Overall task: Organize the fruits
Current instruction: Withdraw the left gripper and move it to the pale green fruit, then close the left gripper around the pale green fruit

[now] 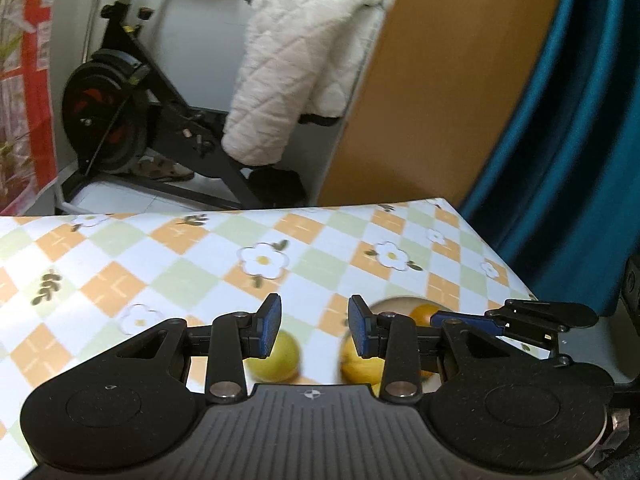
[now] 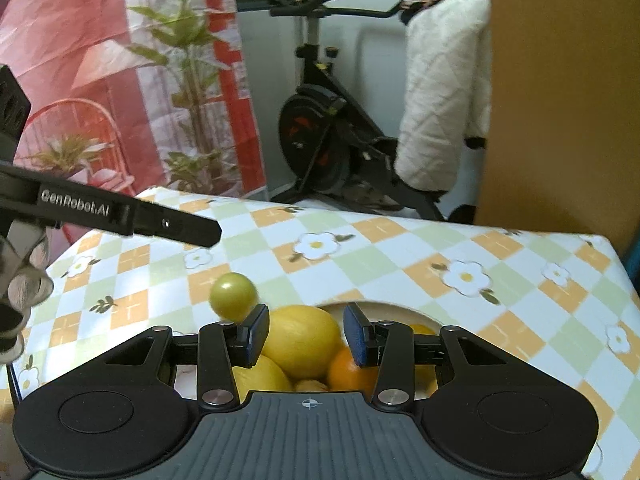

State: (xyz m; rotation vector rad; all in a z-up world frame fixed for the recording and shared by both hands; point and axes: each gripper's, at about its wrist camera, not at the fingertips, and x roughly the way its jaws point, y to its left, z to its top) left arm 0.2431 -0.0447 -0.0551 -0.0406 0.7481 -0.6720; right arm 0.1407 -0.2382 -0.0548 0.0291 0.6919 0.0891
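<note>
green fruit: loose on cloth | lemon, orange: apparently in bowl

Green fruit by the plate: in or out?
Out. The green fruit sits alone on the tablecloth, beside the plate of fruit.

Place: we were in a home | cues: exercise bike, quilted garment, floral tablecloth, curtain

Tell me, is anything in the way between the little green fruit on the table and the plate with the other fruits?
Nothing visible blocks it. The green fruit sits alone on the tablecloth, close beside the plate that holds the big yellow fruit and the orange.
</note>
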